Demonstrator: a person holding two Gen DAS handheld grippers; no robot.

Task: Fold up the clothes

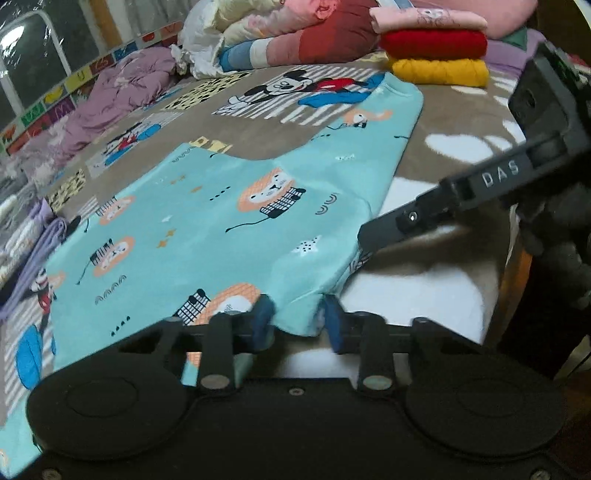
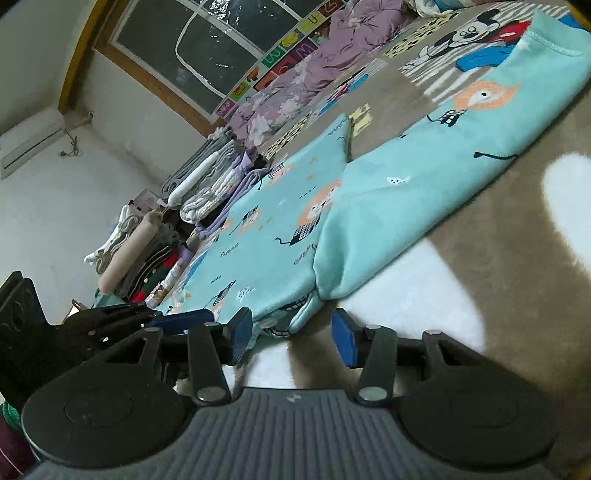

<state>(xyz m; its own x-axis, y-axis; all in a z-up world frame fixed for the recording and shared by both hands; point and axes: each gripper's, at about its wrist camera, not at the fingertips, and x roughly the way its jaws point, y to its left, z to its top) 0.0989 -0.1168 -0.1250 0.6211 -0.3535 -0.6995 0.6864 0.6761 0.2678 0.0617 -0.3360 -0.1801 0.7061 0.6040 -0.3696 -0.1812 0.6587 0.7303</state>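
A bed (image 1: 443, 110) carries everything, covered by a brown blanket (image 2: 480, 229) printed with cartoon mouse panels and white patches. Turquoise lion-print trousers (image 1: 207, 221) lie spread flat on the blanket near its front edge. Beyond the trousers, toward the far end, a folded stack (image 1: 436, 48) sits on the blanket: yellow at the bottom, red in the middle, pink on top. Beside the stack are pillows and crumpled bedding (image 1: 280, 33). A rumpled lilac quilt (image 1: 122, 92) lies along the window side of the trousers, and rolled and folded clothes (image 2: 207, 184) are heaped just past their waist end.
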